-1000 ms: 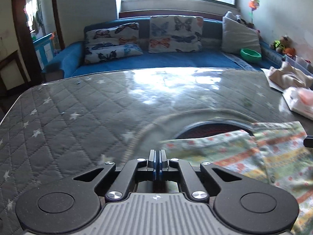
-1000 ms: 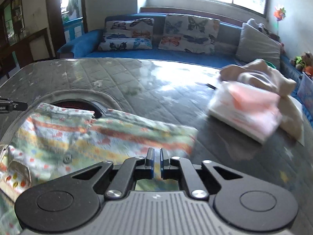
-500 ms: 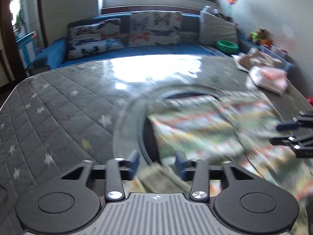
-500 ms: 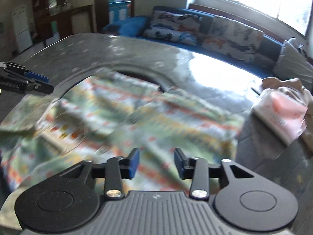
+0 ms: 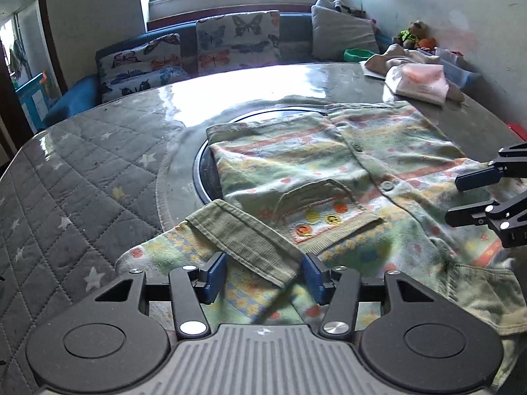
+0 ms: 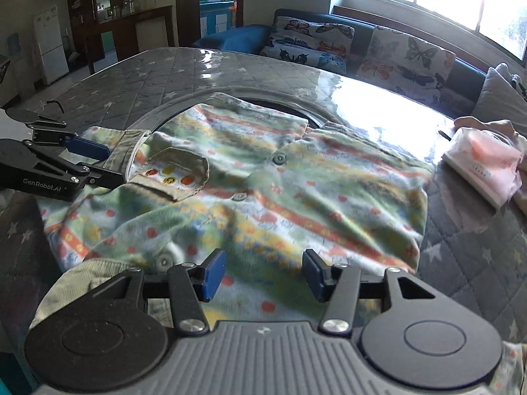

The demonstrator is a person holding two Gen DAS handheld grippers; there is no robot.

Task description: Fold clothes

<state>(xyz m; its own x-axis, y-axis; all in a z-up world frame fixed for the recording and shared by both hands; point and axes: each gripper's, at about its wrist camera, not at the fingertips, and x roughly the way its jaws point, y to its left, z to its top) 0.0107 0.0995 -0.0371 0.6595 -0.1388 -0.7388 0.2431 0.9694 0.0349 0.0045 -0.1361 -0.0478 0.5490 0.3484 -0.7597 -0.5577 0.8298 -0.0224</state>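
The patterned shirt [image 5: 329, 177] lies spread over the table's [image 5: 82, 171] middle, its near-left sleeve cuff [image 5: 243, 237] crossed inward; the left gripper [image 5: 263, 275] has its jaws spread around that cuff; the right gripper [image 6: 263, 275] hovers agape above the near hem; any pinch should take the ribbed band squarely.

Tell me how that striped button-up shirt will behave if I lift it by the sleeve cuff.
The shirt looks like soft fleece, wrinkled and draped flat, so it will probably hang limp and stretch. The cuff, lying between the open fingers of the left gripper, is ribbed and thicker, so it likely grips well. The glossy table cover may let the body slide.
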